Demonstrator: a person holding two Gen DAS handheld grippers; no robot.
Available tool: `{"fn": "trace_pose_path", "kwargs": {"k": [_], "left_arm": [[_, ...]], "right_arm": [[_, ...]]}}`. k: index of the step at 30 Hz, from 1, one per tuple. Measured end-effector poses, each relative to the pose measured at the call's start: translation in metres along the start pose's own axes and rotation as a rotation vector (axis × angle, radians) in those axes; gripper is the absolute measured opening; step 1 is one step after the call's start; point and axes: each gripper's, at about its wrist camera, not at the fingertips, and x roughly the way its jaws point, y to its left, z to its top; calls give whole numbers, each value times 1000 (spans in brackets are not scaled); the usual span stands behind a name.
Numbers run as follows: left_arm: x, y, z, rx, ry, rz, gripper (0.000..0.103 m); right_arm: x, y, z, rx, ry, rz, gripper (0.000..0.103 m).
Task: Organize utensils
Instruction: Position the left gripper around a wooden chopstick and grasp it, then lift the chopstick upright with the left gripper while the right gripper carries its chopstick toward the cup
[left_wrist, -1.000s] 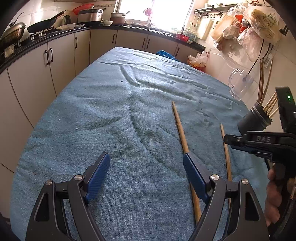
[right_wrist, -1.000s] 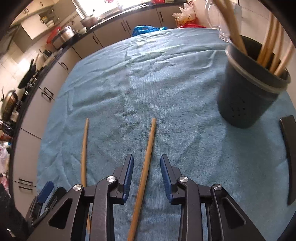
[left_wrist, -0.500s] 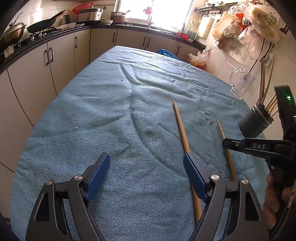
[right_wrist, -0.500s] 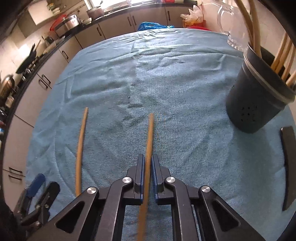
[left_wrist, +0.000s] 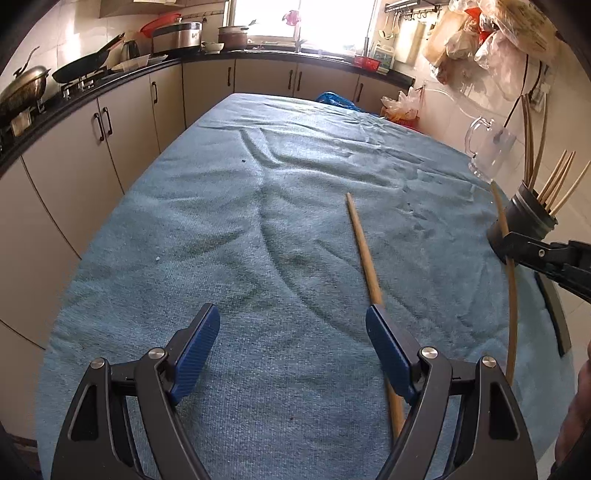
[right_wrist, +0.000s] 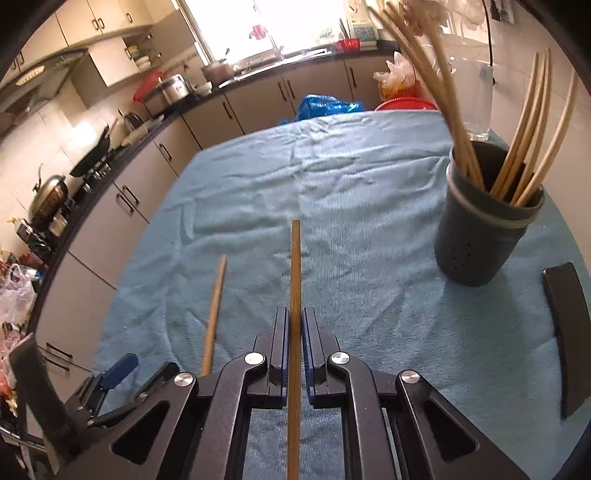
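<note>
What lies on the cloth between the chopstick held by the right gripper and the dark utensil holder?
Nothing: in the right wrist view, only bare blue cloth separates the held chopstick from the utensil holder.

right tongs (right_wrist: 294, 332) clamped, left tongs (left_wrist: 291, 339) agape

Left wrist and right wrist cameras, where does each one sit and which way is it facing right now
Left wrist: on the open left gripper, angled down across the blue cloth at the loose chopstick; the person's hand shows at right.
Right wrist: on the right gripper, shut on a chopstick, facing the holder; no hand shows.
Shared: both chopsticks, holder, cloth, each other's gripper.
</note>
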Motion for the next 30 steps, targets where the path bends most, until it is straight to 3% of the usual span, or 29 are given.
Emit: {"fn": "trace_pose_path", "kwargs": {"k": [5,11,15,18,20,26,28,30], "left_arm": [[-7,-6,14,8,14,-19,80],[16,-5,52,-78,184,-171,80],[40,-21,67,-66,267,-188,63],[60,-35,72,-44,324,-157,40],[72,-41,74,-51,363,-163,38],[82,-58,83,19,358,-81,34],[84,-62,83,44,338,-21,7],[84,-61,83,52,328,-24,6]], "right_arm": [[-13,-7,0,5,-34,20,7],[-25,-17,-3,19,-61,45,7],[-29,-24,-4,30,-69,60,7],[-34,-29,-3,36,-74,65,8],[-36,-31,-3,38,-79,68,8],[-38,-38,-3,52,-88,75,8],[-40,-39,-2,54,-92,78,8],[-40,-39,-3,55,-94,80,8]]}}
